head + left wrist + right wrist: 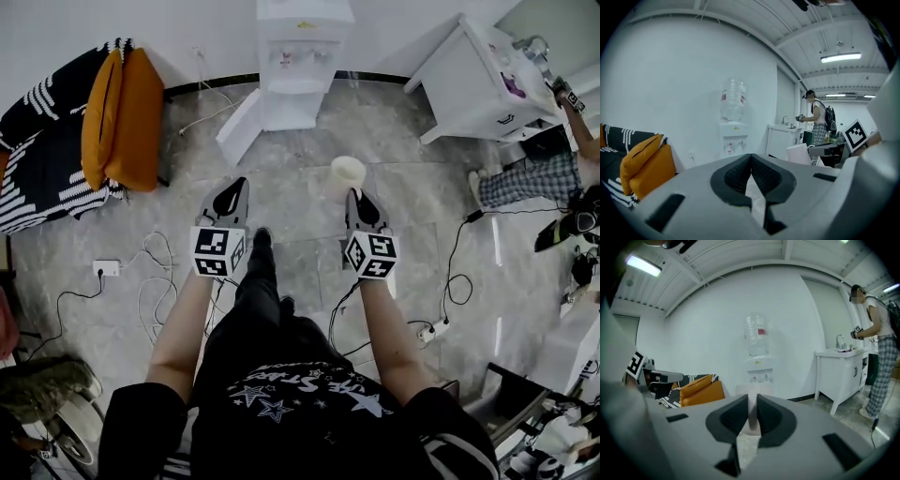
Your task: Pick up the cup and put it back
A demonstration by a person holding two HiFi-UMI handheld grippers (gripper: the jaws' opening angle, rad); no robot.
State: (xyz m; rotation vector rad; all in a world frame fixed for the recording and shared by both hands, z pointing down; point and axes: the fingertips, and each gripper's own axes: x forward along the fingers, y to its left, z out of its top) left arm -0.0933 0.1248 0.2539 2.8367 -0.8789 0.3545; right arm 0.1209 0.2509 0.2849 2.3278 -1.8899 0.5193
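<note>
Cup [346,174] is hanging in the air over the floor [281,141], and I am carrying it in the right gripper [358,199]. That gripper's jaws are standing only a sliver apart, and the cup's pale wall is clamped between the pads. The left gripper [234,190] is riding alongside with its jaws pressed together and nothing between them.

The cup is sitting just ahead of the right gripper's tips, on the far side from me, pointing toward the water dispenser [298,56]. In the right gripper view it is reading as close to upright, its long axis vertical and its rim showing above the pads. The left gripper is well apart from it, off to the left, so I am judging the set-down to be the right hand's job alone.

No tabletop is showing in any view. Only the dispenser and a white cabinet [473,84] are lying ahead, so I cannot tell where the cup belongs. I am thinking the cup should be kept vertical while it is being lowered.
</note>
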